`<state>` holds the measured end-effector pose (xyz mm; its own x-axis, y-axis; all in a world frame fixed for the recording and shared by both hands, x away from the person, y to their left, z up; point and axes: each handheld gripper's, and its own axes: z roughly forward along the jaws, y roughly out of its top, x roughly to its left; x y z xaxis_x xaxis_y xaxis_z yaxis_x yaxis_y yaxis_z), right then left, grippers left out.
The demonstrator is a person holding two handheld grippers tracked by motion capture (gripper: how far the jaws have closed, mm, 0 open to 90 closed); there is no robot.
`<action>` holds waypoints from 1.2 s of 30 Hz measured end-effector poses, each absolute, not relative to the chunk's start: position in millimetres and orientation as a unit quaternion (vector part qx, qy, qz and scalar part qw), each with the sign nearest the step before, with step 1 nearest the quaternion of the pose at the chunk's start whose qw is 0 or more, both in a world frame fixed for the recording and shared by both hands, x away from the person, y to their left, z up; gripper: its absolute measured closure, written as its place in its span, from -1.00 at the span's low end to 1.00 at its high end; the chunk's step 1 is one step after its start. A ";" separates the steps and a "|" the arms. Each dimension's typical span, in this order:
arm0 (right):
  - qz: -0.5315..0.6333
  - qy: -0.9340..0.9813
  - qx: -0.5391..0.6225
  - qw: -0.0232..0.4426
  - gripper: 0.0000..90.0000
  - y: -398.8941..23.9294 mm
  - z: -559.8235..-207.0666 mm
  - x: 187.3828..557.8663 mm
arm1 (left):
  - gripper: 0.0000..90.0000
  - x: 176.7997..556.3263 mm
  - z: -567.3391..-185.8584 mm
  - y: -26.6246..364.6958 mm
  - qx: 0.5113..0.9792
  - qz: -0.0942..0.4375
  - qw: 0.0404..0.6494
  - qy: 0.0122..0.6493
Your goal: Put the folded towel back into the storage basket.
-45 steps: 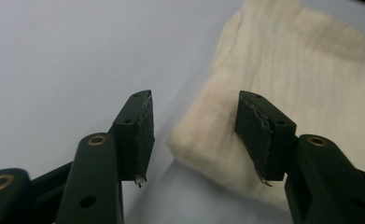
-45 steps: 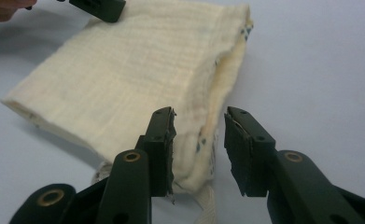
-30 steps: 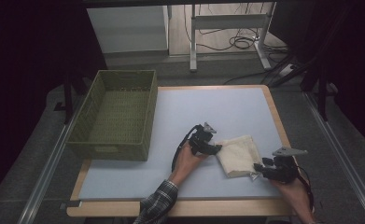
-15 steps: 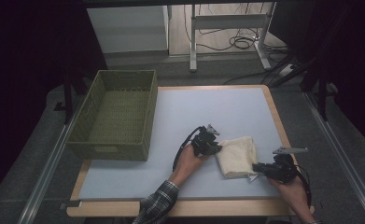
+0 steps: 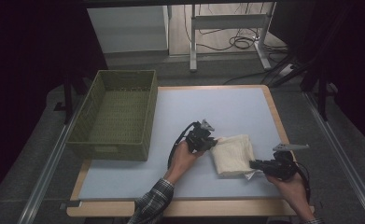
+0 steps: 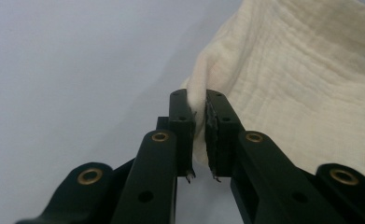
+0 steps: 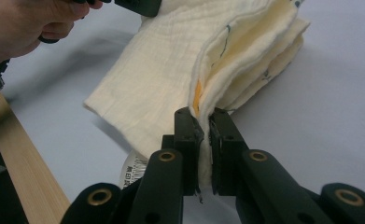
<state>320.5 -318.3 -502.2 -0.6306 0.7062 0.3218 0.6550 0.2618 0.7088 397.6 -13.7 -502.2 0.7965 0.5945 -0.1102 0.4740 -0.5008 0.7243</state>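
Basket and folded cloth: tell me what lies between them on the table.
In the high view, the left gripper and the hand holding it sit between the basket and the cloth; otherwise bare blue tabletop.

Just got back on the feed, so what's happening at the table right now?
A person is working a folded cream cloth with a handheld gripper in each hand. The left gripper is shut on a pinch of fabric at the cloth's left edge, its jaws having just closed. The right gripper has likewise just clamped an edge of the top layer at the near right corner. The cloth lies on the table, and the green basket at the left holds nothing.
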 end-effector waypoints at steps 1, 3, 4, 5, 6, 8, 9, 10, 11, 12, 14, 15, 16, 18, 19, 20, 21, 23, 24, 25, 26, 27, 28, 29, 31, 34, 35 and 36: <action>0.431 0.794 0.427 0.030 0.84 -316.8 -501.0 320.8 | 0.83 397.7 -501.4 -12.3 0.862 0.077 0.393 0.311; 0.435 0.794 0.425 0.028 0.84 -315.2 -499.8 321.6 | 0.83 398.0 -499.7 -8.8 0.861 0.077 0.393 0.312; 0.435 0.794 0.424 0.027 0.84 -313.9 -499.1 321.9 | 0.83 398.1 -498.8 -6.6 0.860 0.076 0.394 0.314; 0.434 0.795 0.422 0.028 0.84 -312.3 -498.0 322.3 | 0.83 398.0 -498.2 -4.9 0.861 0.077 0.393 0.314; 0.435 0.795 0.421 0.027 0.84 -311.0 -497.3 322.6 | 0.83 397.9 -497.7 -3.6 0.861 0.078 0.392 0.315; 0.437 0.796 0.418 0.027 0.84 -308.6 -495.8 323.2 | 0.82 397.6 -496.7 -0.7 0.860 0.078 0.392 0.317; 0.437 0.796 0.418 0.026 0.84 -307.2 -494.7 323.4 | 0.82 397.7 -495.8 1.1 0.861 0.078 0.390 0.317; 0.439 0.796 0.416 0.027 0.84 -305.9 -493.8 324.0 | 0.82 397.8 -495.0 3.0 0.860 0.078 0.391 0.318; 0.440 0.797 0.414 0.027 0.84 -304.5 -492.5 324.7 | 0.82 397.9 -494.2 4.3 0.860 0.077 0.391 0.320; 0.441 0.796 0.413 0.026 0.84 -303.4 -491.9 325.1 | 0.82 398.4 -492.8 6.5 0.860 0.076 0.390 0.320; 0.443 0.796 0.411 0.026 0.84 -299.9 -490.1 326.3 | 0.82 398.5 -489.9 10.2 0.859 0.078 0.389 0.322; 0.444 0.796 0.411 0.024 0.84 -298.3 -489.1 326.9 | 0.82 398.5 -488.5 12.0 0.859 0.078 0.389 0.323; 0.444 0.796 0.410 0.023 0.84 -296.3 -488.1 327.3 | 0.82 398.3 -486.4 14.4 0.860 0.080 0.387 0.323; 0.445 0.799 0.404 0.023 0.84 -293.0 -485.6 328.6 | 0.82 397.9 -483.4 17.7 0.860 0.082 0.384 0.325; 0.447 0.798 0.403 0.023 0.84 -290.7 -484.6 329.1 | 0.82 397.9 -481.6 19.6 0.861 0.084 0.383 0.325; 0.447 0.799 0.401 0.023 0.84 -288.4 -483.2 329.5 | 0.82 397.9 -479.8 21.8 0.861 0.086 0.382 0.326; 0.448 0.800 0.399 0.023 0.84 -286.0 -482.1 330.2 | 0.82 397.8 -477.8 23.9 0.860 0.087 0.382 0.327; 0.447 0.803 0.394 0.023 0.84 -281.5 -479.6 331.5 | 0.81 397.8 -474.2 27.6 0.860 0.088 0.381 0.329; 0.447 0.804 0.392 0.023 0.84 -279.7 -478.9 332.1 | 0.81 397.9 -471.6 30.3 0.860 0.090 0.379 0.329; 0.448 0.804 0.390 0.023 0.84 -276.8 -477.7 333.1 | 0.81 397.9 -469.7 32.0 0.861 0.091 0.377 0.329; 0.448 0.805 0.389 0.023 0.84 -275.0 -476.9 333.7 | 0.81 397.9 -466.7 34.5 0.861 0.093 0.375 0.331; 0.448 0.805 0.387 0.022 0.84 -272.3 -475.8 335.0 | 0.81 398.0 -464.8 36.1 0.861 0.094 0.373 0.332; 0.450 0.805 0.387 0.021 0.84 -270.3 -475.3 335.7 | 0.81 398.0 -461.6 38.6 0.861 0.096 0.371 0.334; 0.451 0.805 0.384 0.019 0.84 -267.5 -474.3 337.3 | 0.81 398.2 -459.5 40.3 0.862 0.097 0.369 0.334; 0.453 0.805 0.382 0.017 0.84 -262.9 -472.1 339.6 | 0.81 398.7 -454.0 44.8 0.863 0.099 0.364 0.336; 0.457 0.805 0.377 0.015 0.84 -256.1 -468.1 343.5 | 0.81 399.7 -444.3 52.4 0.865 0.103 0.356 0.338; 0.458 0.805 0.376 0.016 0.84 -253.5 -466.8 344.7 | 0.81 400.1 -441.4 54.6 0.866 0.105 0.353 0.339; 0.459 0.806 0.374 0.015 0.84 -251.2 -465.4 345.9 | 0.81 400.4 -438.7 56.8 0.866 0.107 0.351 0.339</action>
